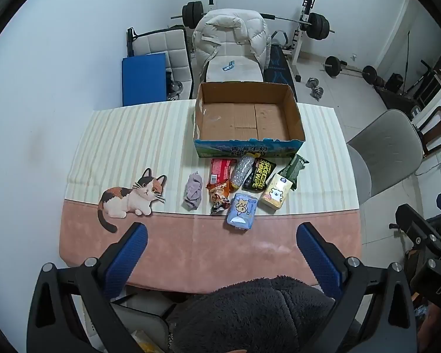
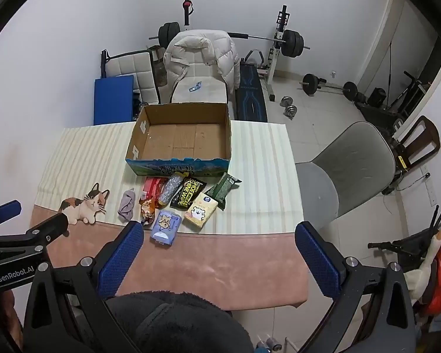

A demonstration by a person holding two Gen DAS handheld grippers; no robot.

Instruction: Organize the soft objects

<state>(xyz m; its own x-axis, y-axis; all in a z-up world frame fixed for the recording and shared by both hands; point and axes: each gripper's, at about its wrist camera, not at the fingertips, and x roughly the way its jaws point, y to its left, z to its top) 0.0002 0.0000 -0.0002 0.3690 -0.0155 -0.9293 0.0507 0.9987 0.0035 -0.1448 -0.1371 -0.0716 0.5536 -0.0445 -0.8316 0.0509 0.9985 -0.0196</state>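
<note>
1. On the tabletop (image 1: 191, 244), soft packs (image 1: 241, 185) sit in a bunch just at 6 o'clock of the box (image 1: 247, 114), ready to drop in.
2. The left tool (image 1: 220, 244) and right tool (image 2: 217, 244) hang wide open, holding nothing, near the tabletop's front edge.

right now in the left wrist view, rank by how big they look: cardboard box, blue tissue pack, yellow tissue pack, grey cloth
1. cardboard box, by far the largest
2. blue tissue pack and yellow tissue pack, too alike to rank, and the blue one lies nearer the camera
3. grey cloth, slightly smaller, bunched up
</note>
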